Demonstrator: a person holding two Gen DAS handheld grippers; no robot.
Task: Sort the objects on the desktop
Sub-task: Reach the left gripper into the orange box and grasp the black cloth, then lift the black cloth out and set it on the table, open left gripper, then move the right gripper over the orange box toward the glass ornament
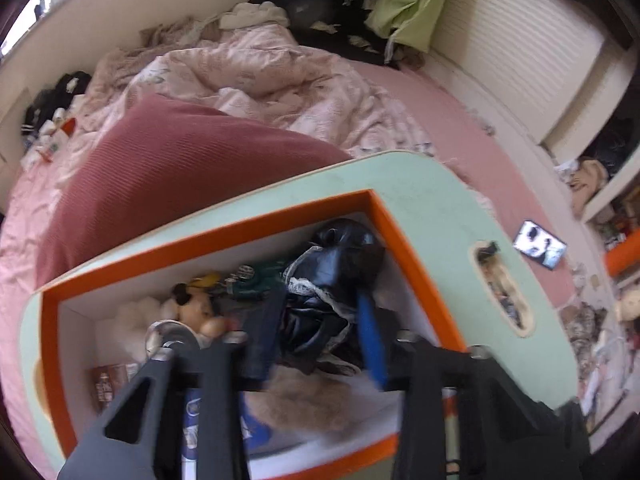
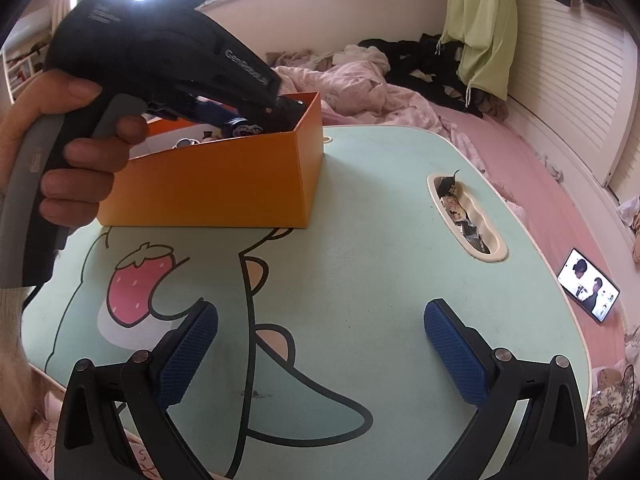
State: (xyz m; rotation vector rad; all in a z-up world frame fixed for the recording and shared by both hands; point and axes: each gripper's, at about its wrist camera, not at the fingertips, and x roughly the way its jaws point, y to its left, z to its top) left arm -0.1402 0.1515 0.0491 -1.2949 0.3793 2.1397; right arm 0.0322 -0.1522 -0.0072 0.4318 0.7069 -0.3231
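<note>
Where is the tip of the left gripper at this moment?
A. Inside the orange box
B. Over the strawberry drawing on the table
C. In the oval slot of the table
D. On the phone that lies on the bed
A: in the right wrist view the left gripper reaches down over the rim of the orange box, and its own camera looks straight into the filled box.

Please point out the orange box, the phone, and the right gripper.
orange box (image 2: 208,184): right wrist view, front wall.
phone (image 2: 589,290): right wrist view, lit screen.
right gripper (image 2: 320,354): right wrist view, midway between fingertips.
</note>
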